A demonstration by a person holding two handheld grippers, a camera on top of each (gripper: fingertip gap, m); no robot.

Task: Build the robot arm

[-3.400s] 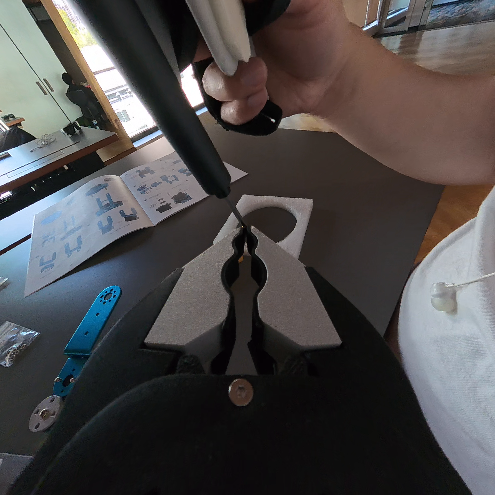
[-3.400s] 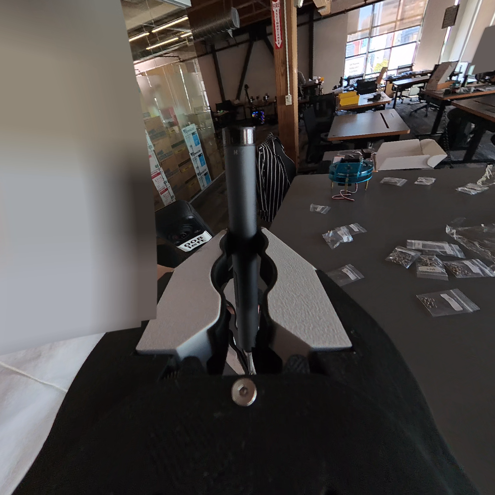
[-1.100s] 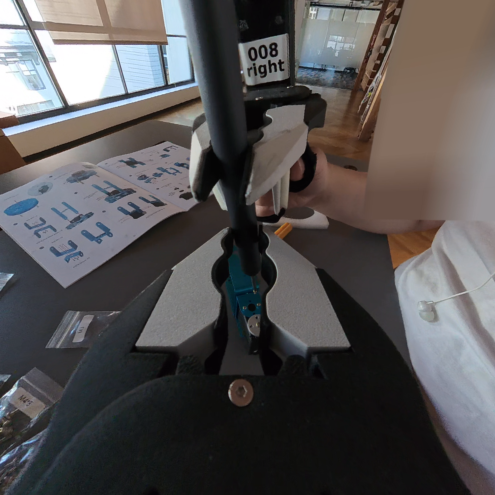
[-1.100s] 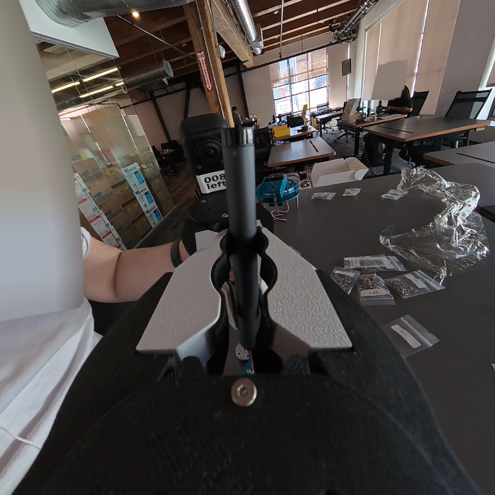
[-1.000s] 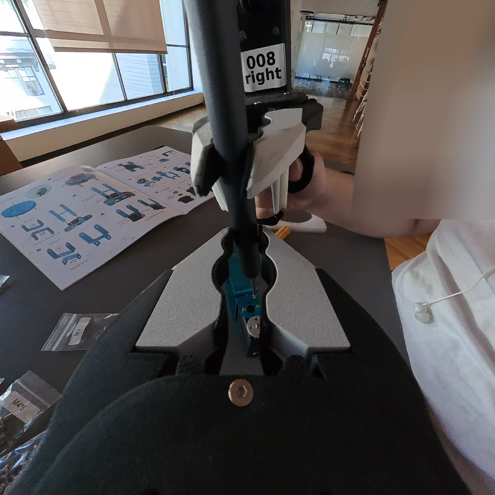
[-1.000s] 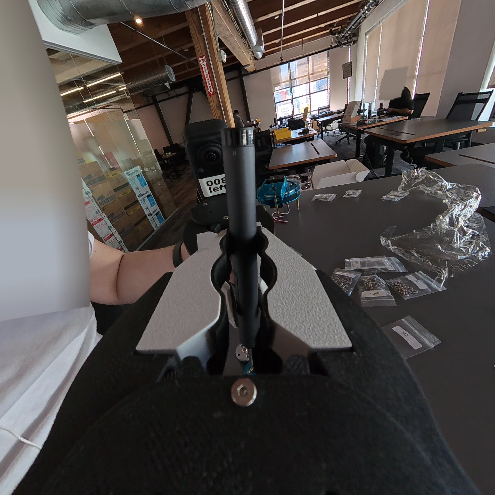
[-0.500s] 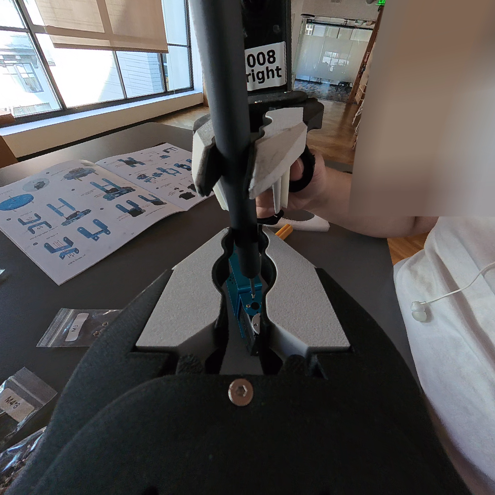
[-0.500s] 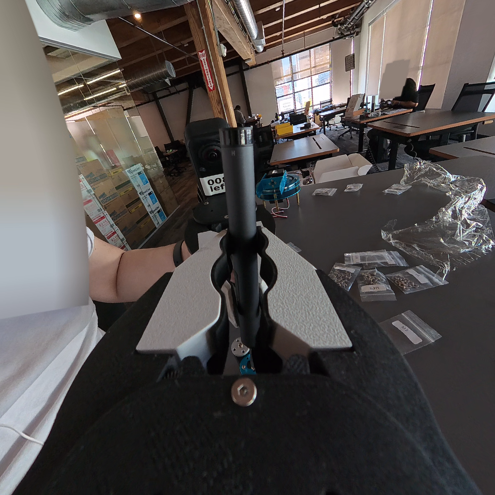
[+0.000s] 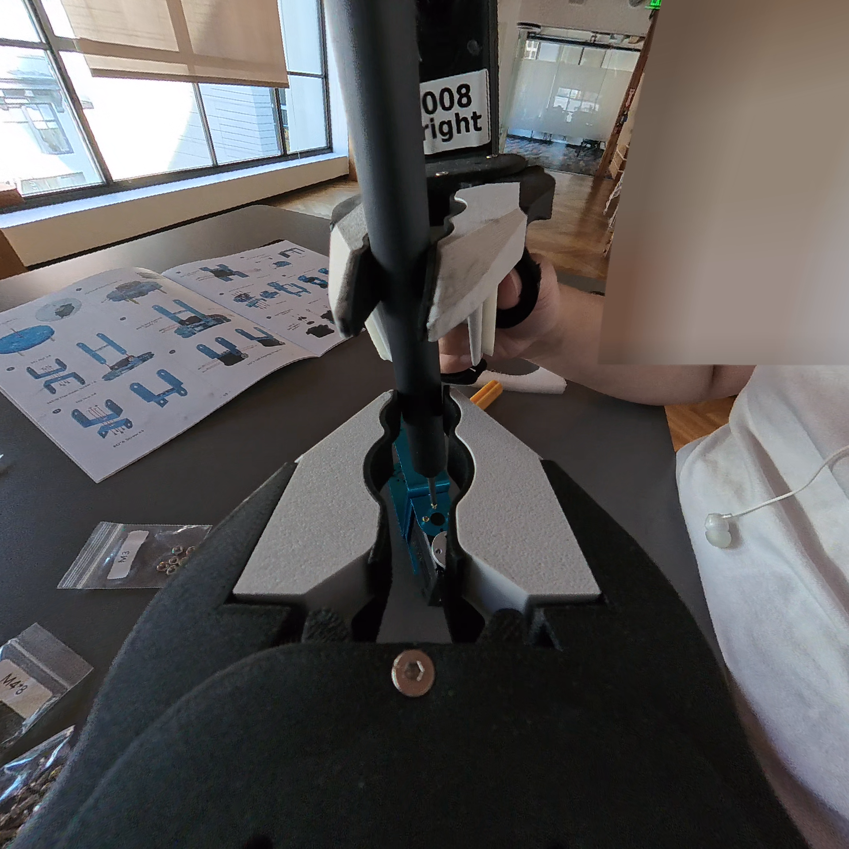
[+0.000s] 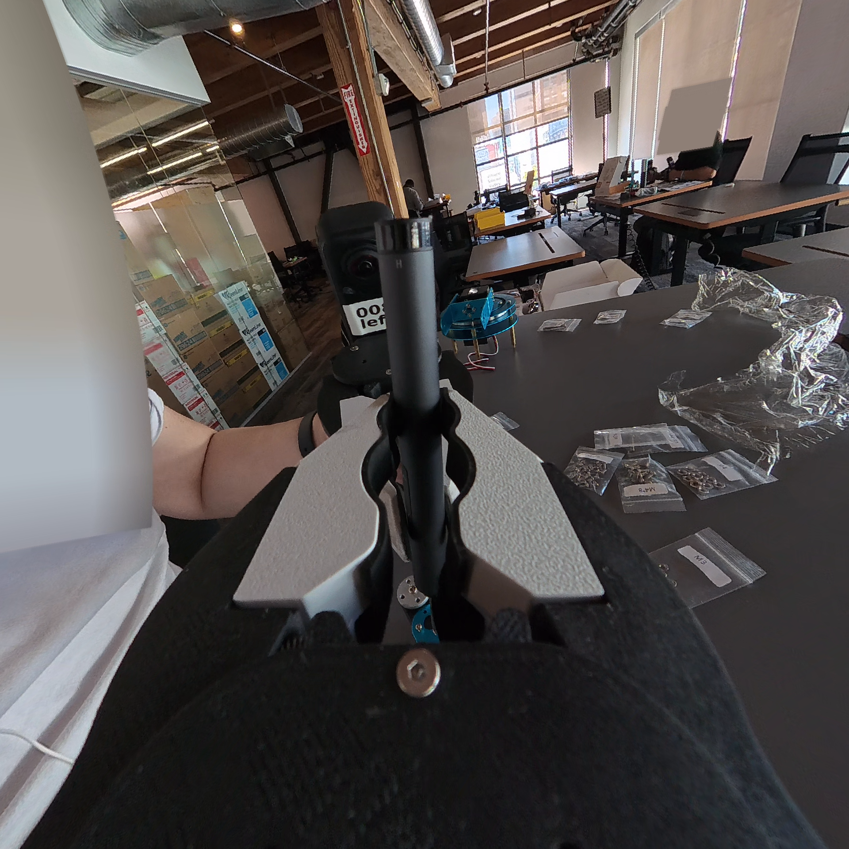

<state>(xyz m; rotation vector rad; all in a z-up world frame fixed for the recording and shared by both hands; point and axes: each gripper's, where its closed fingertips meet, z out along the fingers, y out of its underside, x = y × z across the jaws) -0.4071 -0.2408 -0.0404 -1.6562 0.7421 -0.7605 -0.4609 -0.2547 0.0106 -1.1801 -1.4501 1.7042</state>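
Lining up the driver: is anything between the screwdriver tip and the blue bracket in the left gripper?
Nothing visible. The screwdriver, clamped in the right gripper, has its tip at a brass spot on the blue bracket. The left gripper holds the bracket, its fingers flanking the tip without blocking it.

Two grippers (image 9: pixel 420 404) (image 10: pixel 416 413), one screwdriver (image 10: pixel 411 367), one blue bracket (image 9: pixel 413 510), one open booklet (image 9: pixel 151 349), six small bags (image 10: pixel 648 482) in the right view, one crumpled plastic sheet (image 10: pixel 781 367)
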